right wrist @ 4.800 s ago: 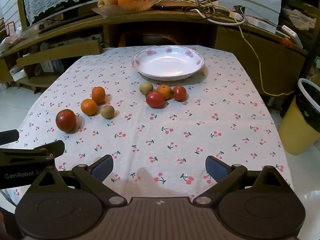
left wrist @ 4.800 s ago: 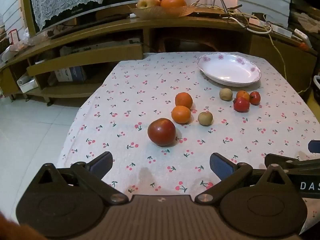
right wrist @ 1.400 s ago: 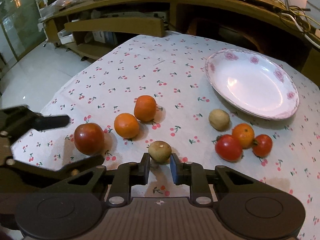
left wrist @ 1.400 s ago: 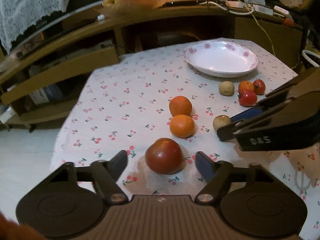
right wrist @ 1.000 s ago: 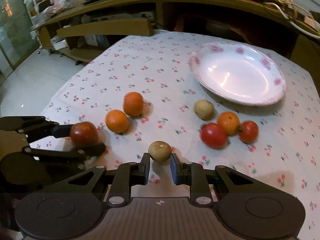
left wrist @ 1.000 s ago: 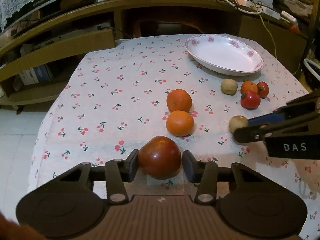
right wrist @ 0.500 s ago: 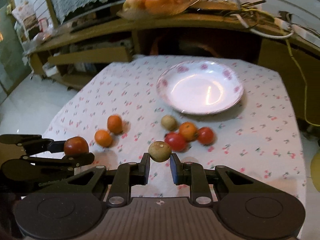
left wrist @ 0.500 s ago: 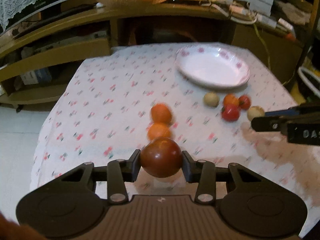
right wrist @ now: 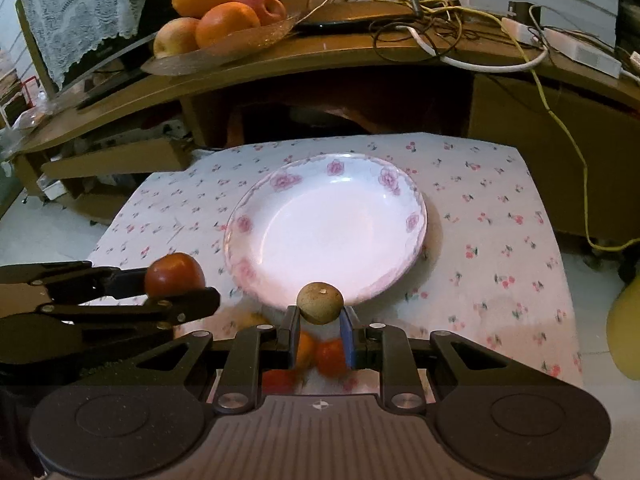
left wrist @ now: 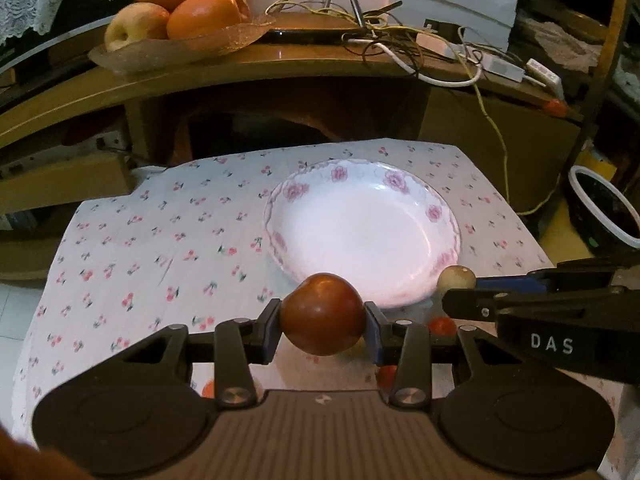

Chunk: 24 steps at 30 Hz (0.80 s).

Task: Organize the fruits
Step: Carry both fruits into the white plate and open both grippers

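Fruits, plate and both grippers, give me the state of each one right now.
Left gripper: shut on the dark red tomato, held off the table.
Right gripper: shut on the small brown fruit, held near the plate's front rim.
Plate: upright, empty.
Glass fruit dish: holds oranges and apples.

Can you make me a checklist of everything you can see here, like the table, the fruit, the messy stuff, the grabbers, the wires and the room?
Surface: table under a cherry-print cloth.
Job's things: empty flowered plate; dark red tomato and small tan fruit both held in the air near the plate's front edge; blurred red and orange fruit on the cloth below.
Clutter: nothing seen on the table.
Grippers: left gripper shut on the tomato; right gripper shut on the tan fruit.
Cables: tangled wires on the shelf; a yellow cable hangs down its front.
Surroundings: fruit bowl on the shelf, lace cloth, a bin on the right.
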Each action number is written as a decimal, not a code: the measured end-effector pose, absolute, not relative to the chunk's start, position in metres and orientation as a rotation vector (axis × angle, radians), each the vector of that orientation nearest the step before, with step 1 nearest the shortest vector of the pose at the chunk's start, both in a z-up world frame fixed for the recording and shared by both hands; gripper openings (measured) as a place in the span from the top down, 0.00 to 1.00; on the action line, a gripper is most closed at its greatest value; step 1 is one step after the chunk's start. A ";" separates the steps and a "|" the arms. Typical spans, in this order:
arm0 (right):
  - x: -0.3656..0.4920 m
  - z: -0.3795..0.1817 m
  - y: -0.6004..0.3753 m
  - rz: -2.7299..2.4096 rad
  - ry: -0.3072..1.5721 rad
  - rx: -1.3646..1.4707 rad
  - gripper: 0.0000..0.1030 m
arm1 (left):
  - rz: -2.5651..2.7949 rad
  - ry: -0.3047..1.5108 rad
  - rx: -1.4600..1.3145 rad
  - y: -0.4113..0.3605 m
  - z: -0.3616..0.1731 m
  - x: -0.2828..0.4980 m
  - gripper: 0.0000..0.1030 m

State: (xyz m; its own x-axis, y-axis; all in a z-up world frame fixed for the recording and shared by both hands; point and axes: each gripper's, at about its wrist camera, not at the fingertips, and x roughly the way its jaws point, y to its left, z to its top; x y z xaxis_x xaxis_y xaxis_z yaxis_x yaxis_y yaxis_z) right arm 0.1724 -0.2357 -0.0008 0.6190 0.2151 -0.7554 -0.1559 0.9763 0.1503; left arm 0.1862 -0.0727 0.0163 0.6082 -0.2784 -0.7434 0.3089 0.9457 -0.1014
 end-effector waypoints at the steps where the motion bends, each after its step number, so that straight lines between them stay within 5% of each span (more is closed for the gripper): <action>1: 0.176 -0.001 -0.235 0.216 0.878 0.071 0.78 | -0.340 0.858 0.034 -0.075 0.015 0.191 0.55; 24: 0.217 -0.017 -0.247 0.201 0.892 0.096 0.73 | -0.336 0.865 0.060 -0.095 -0.003 0.229 0.53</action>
